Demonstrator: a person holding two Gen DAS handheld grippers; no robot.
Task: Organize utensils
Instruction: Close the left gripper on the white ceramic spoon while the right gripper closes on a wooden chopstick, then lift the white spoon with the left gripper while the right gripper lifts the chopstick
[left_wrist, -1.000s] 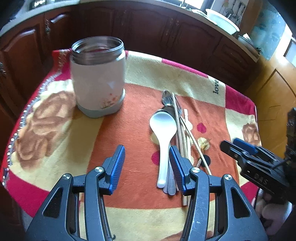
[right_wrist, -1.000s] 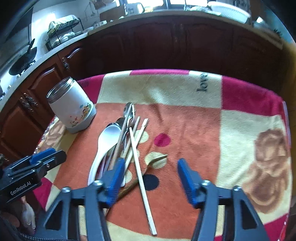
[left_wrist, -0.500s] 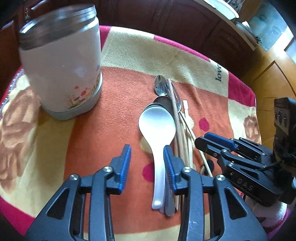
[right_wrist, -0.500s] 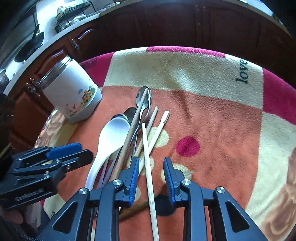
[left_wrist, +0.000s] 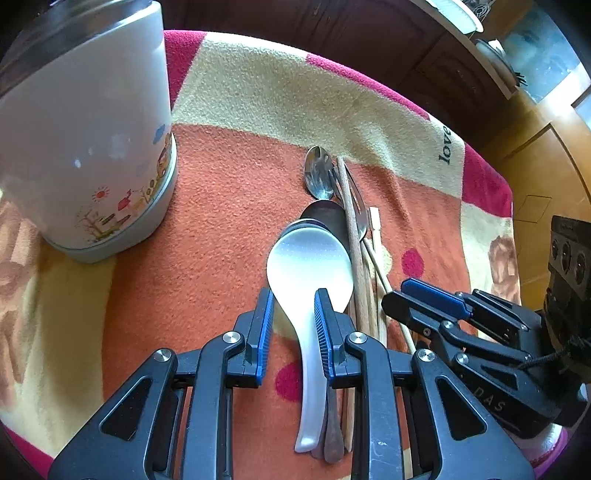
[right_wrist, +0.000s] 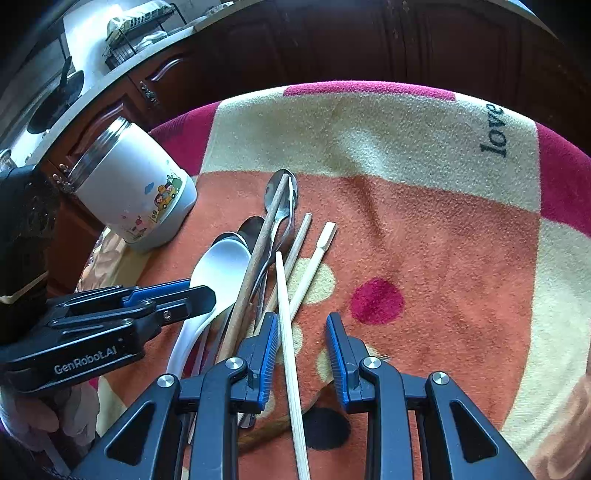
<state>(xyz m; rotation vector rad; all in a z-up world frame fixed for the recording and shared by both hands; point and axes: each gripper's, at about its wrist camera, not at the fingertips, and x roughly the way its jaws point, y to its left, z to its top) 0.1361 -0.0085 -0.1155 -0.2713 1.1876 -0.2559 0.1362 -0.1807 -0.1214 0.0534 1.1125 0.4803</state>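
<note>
A heap of utensils lies on the patterned cloth: a white ladle-shaped spoon (left_wrist: 308, 266), metal spoons (left_wrist: 318, 173), and several wooden chopsticks (right_wrist: 286, 317). My left gripper (left_wrist: 293, 314) is open, low over the cloth, its jaws either side of the white spoon's neck. My right gripper (right_wrist: 302, 339) is open, its jaws either side of a pale chopstick that runs toward the camera. A white open-topped container (left_wrist: 85, 147) with cartoon prints stands at the left; it also shows in the right wrist view (right_wrist: 136, 192). Each gripper shows in the other's view.
The cloth (right_wrist: 424, 229) covers a small table with edges at left, far side and right. Dark wooden cabinets (right_wrist: 332, 44) run behind it. A counter with a dish rack (right_wrist: 136, 26) stands at the far left.
Both grippers have moved down and forward onto the utensil heap. The left now straddles the white spoon, the right straddles a chopstick. Both jaw gaps have narrowed since one second ago.
</note>
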